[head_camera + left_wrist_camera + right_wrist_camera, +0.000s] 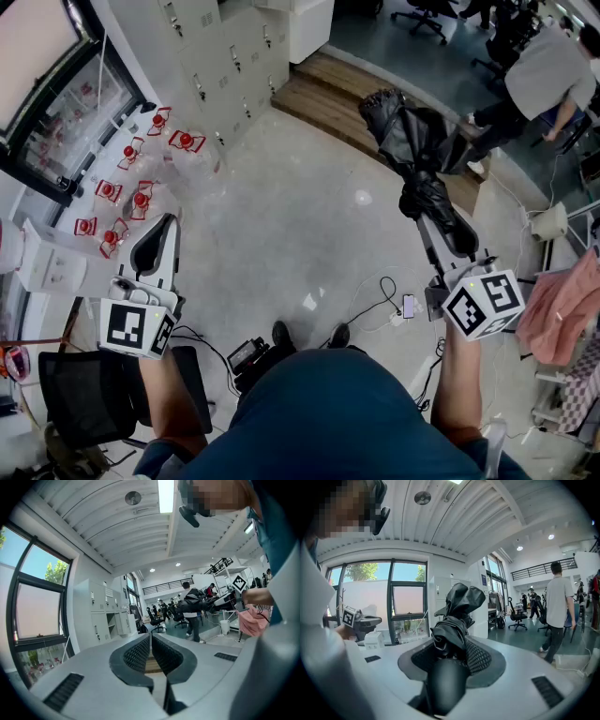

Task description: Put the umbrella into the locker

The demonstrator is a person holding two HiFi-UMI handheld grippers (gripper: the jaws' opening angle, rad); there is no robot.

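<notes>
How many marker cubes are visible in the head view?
2. One marker cube sits on the left gripper at lower left; the other on the right gripper at lower right.

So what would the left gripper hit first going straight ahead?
Nothing near: open floor lies ahead of the left gripper, then likely the wooden step beside the lockers, though depth is unclear.

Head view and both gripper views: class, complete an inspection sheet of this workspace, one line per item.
Surface: grey polished floor, light reflections.
Job's things: black folded fabric umbrella, held out over the floor; grey metal lockers at upper left, apart from it.
Clutter: red-and-white small objects by the window; black chair at lower left.
Grippers: left claw shut, empty; right claw shut on the umbrella.
Cables: black cables looped on the floor.
Surroundings: wooden step; person in a grey shirt; pink cloth.
</notes>
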